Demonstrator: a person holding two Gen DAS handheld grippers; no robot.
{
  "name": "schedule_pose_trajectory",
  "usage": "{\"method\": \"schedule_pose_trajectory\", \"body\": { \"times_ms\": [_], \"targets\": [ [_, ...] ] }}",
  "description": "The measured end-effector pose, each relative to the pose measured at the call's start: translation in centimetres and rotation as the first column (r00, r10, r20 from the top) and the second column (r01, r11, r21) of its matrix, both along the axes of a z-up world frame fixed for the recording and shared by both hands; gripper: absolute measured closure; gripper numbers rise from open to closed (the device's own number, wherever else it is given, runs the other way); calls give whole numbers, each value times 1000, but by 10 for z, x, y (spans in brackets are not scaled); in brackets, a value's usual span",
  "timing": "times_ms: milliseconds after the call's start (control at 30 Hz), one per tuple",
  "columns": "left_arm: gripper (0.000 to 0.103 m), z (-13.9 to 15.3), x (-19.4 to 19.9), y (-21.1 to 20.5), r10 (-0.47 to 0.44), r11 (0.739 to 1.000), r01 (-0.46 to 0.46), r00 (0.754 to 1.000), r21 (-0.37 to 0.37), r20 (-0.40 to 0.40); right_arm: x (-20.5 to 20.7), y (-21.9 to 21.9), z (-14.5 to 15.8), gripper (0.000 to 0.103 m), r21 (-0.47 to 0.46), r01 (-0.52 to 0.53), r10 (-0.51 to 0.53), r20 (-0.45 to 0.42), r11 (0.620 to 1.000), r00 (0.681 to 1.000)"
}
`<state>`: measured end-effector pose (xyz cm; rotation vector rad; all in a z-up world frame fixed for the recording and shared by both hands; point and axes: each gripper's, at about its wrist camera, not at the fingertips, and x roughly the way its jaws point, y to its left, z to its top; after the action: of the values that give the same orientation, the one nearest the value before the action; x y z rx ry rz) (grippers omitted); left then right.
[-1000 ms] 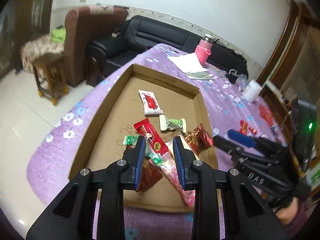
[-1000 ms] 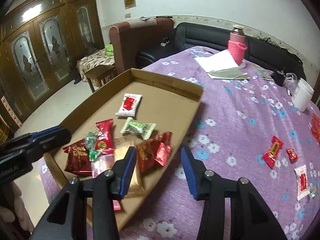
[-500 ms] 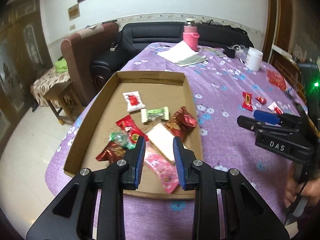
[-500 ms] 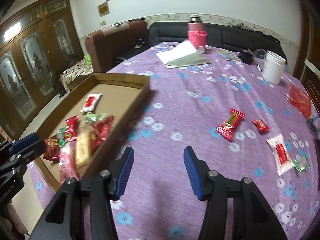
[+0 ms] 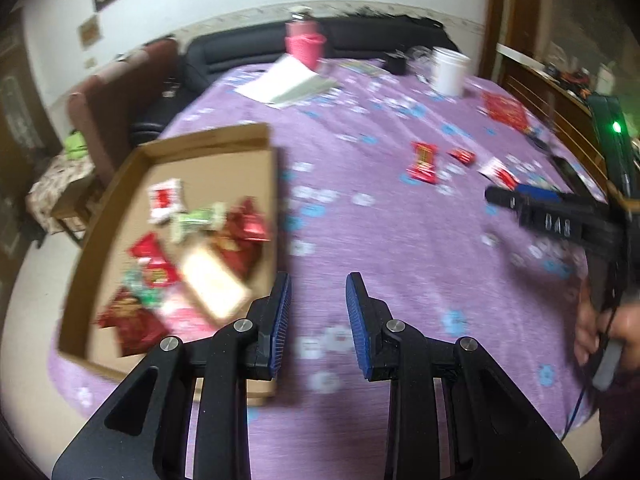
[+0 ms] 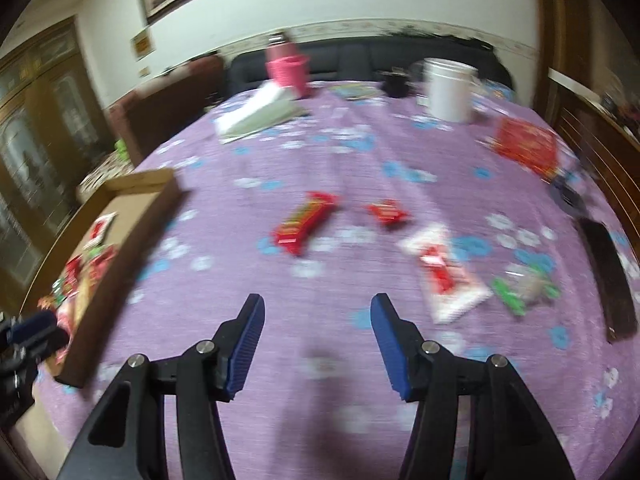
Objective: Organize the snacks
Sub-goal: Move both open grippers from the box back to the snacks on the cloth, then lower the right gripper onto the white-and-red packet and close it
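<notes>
A shallow cardboard tray (image 5: 276,184) on the purple flowered tablecloth holds several wrapped snacks; it shows at the left edge of the right wrist view (image 6: 136,232). Loose snacks lie on the cloth: a long red bar (image 6: 306,222), a small red candy (image 6: 388,212), a white and red packet (image 6: 442,274) and a green wrapped candy (image 6: 524,286). My left gripper (image 5: 318,292) is open and empty above the cloth, right of the tray. My right gripper (image 6: 316,316) is open and empty, short of the loose snacks; it shows from the side in the left wrist view (image 5: 516,196).
At the far end stand a pink bottle (image 6: 286,64), a white cup (image 6: 448,88), papers (image 6: 256,116) and a red packet (image 6: 526,148). A dark flat object (image 6: 608,276) lies at the right edge. A black sofa and brown armchair stand beyond the table.
Both grippers have swung right, away from the tray and over the cloth. The right gripper now faces the loose snacks. Both stay open and empty.
</notes>
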<state>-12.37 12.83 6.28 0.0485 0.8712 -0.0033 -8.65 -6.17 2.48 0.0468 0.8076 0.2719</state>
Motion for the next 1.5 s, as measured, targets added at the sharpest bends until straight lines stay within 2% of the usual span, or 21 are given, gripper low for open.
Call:
{"method": "schedule_pose_trajectory", "body": {
  "times_ms": [100,233,400,467,733,900,1167,1233,1300,1367,1433,1500],
  "targets": [
    [75,-12,11,-22,-67,997,65,997,-39,-44,7,-40,-1,44,17,82,-81,-10,997,997],
    [75,-29,22,-46,-113,992,107,989,-64,-100,18,-89,-3,44,58,183,-181,-34,981,983],
    [75,-46,37,-64,-151,986,138,978,-99,-142,30,-117,-6,44,98,221,-215,-64,970,975],
    [75,-51,42,-66,-155,985,139,975,-107,-161,37,-114,-7,44,103,198,-191,-74,975,979],
    [48,-53,41,-71,-194,975,177,973,-131,-128,55,-72,-6,44,89,48,-45,-30,995,999],
    [32,-54,35,-79,-219,971,207,970,-116,-103,64,-59,-17,44,16,41,-40,-42,999,998],
    [12,-58,31,-90,-252,965,241,962,-107,-100,72,-58,-30,44,13,31,-30,-79,999,996],
    [0,-61,30,-97,-286,956,275,951,-101,-119,73,-53,-30,44,-19,31,-32,-72,999,997],
    [0,-63,28,-105,-292,956,288,947,-46,-133,75,-48,-30,44,-68,33,-38,-68,997,997],
    [0,-64,27,-104,-289,957,286,948,-46,-130,76,-41,-32,44,-133,36,-44,-57,990,997],
    [0,-63,27,-103,-290,957,287,948,-45,-129,74,-37,-33,46,-161,38,-46,-46,986,998],
    [0,-63,27,-103,-290,957,287,949,-42,-128,73,-39,-32,61,-161,40,-47,-40,986,998]
  ]
}}
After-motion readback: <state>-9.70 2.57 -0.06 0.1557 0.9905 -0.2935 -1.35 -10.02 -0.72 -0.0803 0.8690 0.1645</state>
